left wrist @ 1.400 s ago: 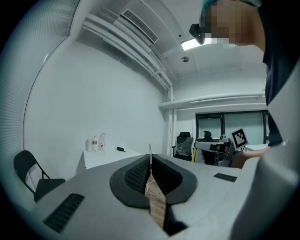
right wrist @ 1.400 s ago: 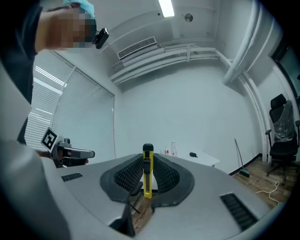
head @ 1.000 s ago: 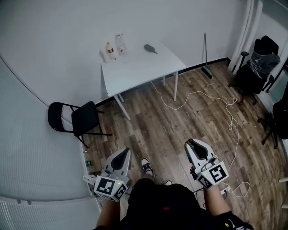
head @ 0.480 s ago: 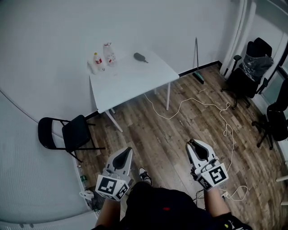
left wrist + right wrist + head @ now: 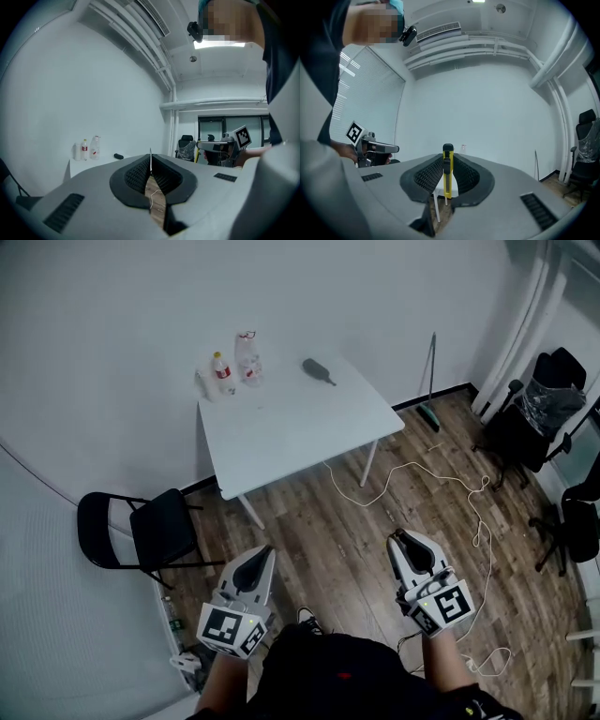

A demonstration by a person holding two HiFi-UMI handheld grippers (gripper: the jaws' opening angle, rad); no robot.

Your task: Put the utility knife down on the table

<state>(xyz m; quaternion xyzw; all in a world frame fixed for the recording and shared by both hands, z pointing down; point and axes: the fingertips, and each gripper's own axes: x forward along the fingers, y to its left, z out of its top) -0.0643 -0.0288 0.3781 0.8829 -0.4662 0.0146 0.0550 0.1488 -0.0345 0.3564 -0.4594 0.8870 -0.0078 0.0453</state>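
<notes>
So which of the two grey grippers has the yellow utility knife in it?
The right gripper, its jaws clamped on the yellow utility knife standing upright between them; the left gripper has its jaws together with nothing between.

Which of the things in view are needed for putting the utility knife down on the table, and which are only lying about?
Needed:
- utility knife, held between the jaws of the right gripper
- white table

Lying about:
- bottles and a dark object on the table
- folding chair
- broom
- cable on the floor
- office chairs
- left gripper, jaws together, empty
</notes>
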